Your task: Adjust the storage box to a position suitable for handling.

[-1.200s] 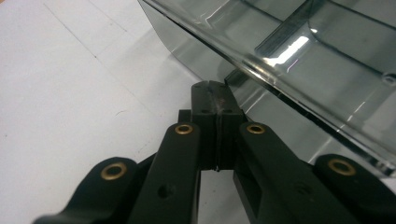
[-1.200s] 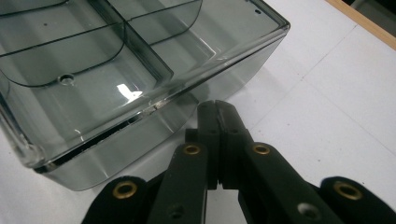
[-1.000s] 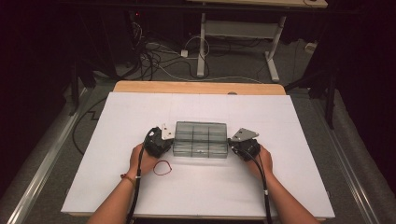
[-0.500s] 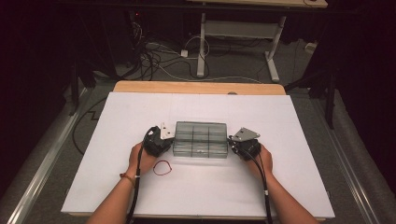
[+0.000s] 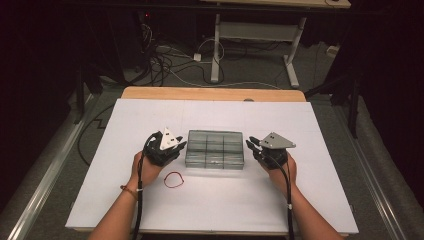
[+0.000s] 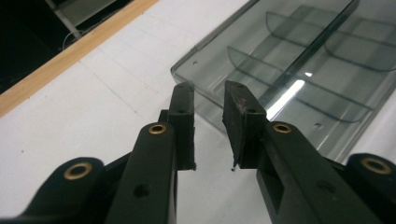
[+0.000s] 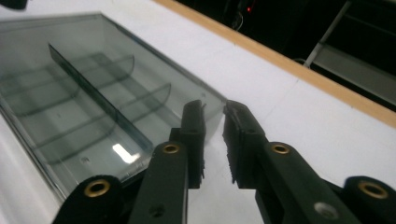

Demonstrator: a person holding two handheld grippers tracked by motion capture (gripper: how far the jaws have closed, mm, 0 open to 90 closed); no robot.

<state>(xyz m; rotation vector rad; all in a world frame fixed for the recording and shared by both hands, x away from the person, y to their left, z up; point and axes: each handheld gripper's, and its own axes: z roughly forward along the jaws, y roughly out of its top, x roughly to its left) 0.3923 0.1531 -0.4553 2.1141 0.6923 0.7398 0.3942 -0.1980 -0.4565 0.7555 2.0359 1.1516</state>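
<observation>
The clear compartment box [image 5: 214,149] lies flat near the middle of the white table [image 5: 125,115], with one gripper at each of its short ends.

At its left end, the left gripper [image 5: 176,148] stands just beside the box wall; in the left gripper view its jaws have just been opening and are now slightly spread, with only a narrow gap and nothing between the pads, the box corner [image 6: 187,70] just beyond the tips. Just behind that hand, a single red rubber band [image 5: 173,179] lies on the table, apart from the box.

At the right end, the right gripper [image 5: 252,146] is in the same state: its jaws have just been opening, stand a little apart, and pinch nothing, with the box edge [image 7: 205,100] just ahead of them.

The likely risk is that a jaw tip, so close to the thin plastic wall, catches it and drags or tips the light box, which may slide easily on the smooth table. The trailing cable could also sweep the rubber band.

Counted: one box, divided into six compartments in two rows of three, one rubber band, two grippers.
</observation>
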